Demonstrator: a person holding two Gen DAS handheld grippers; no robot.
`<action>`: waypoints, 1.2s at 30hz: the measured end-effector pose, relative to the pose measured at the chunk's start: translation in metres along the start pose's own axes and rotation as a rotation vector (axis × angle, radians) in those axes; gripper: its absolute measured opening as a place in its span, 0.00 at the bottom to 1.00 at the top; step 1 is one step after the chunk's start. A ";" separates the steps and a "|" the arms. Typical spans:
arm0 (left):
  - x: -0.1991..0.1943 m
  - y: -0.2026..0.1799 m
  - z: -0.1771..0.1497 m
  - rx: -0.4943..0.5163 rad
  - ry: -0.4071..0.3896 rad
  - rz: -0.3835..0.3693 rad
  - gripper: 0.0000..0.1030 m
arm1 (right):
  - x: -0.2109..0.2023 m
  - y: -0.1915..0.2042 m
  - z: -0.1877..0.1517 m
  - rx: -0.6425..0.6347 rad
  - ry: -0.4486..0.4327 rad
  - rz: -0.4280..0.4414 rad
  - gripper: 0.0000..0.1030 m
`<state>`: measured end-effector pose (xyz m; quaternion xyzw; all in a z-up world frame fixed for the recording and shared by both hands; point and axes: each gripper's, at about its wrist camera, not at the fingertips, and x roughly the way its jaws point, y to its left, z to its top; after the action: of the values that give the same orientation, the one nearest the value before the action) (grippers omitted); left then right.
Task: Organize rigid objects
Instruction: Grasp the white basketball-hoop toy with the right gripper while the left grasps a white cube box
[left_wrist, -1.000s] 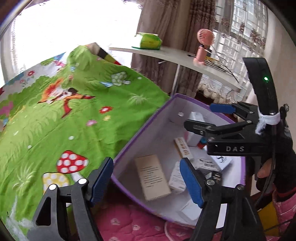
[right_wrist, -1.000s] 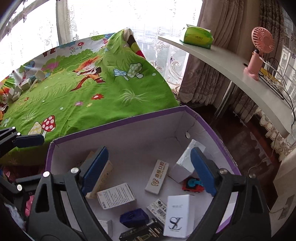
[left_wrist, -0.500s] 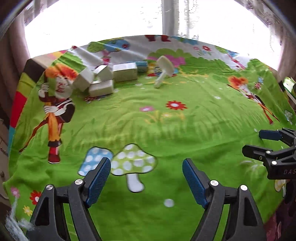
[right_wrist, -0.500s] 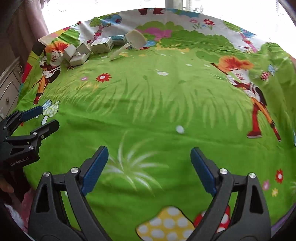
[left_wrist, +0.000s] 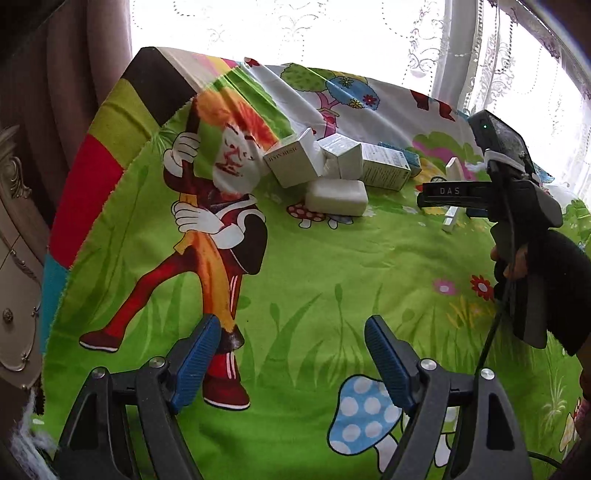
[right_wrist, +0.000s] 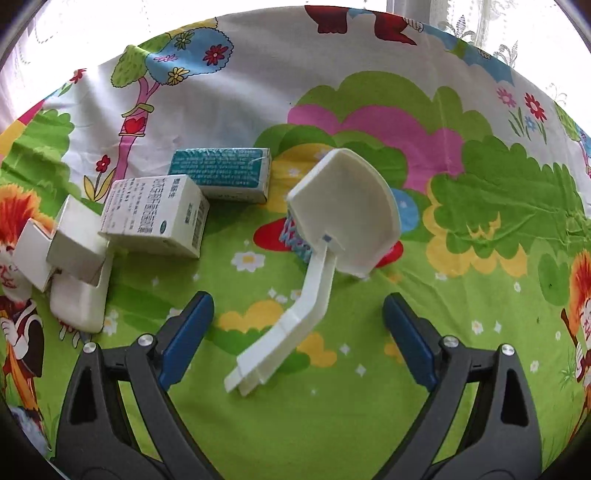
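Boxes lie clustered on the green cartoon bedsheet (right_wrist: 369, 424): teal-printed box (right_wrist: 221, 173) touching white printed box (right_wrist: 159, 216), with two small white boxes (right_wrist: 79, 243) and a rounded white case (right_wrist: 81, 301) at the left of the cluster. White toy basketball hoop (right_wrist: 332, 243) lies tipped just right of the boxes, its base pointing between the right gripper's fingers. Right gripper (right_wrist: 297, 339): fingers spread wide, holding nothing, hovering over the hoop's base. Left gripper (left_wrist: 291, 362): fingers wide apart, holding nothing, over bare sheet, well apart from the boxes.
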<state>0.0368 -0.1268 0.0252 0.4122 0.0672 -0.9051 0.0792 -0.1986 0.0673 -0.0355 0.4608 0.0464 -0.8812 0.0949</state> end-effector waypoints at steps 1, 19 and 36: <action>0.004 -0.002 0.005 0.001 0.005 -0.013 0.79 | 0.000 0.001 0.002 -0.018 -0.014 -0.012 0.78; 0.100 -0.026 0.129 0.210 -0.030 0.244 0.63 | -0.098 -0.040 -0.117 -0.150 -0.082 0.139 0.16; -0.030 -0.029 -0.034 0.019 -0.033 -0.203 0.46 | -0.101 -0.039 -0.126 -0.168 -0.088 0.126 0.16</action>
<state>0.0754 -0.0899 0.0270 0.3890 0.0984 -0.9158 -0.0156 -0.0489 0.1392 -0.0248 0.4138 0.0868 -0.8860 0.1902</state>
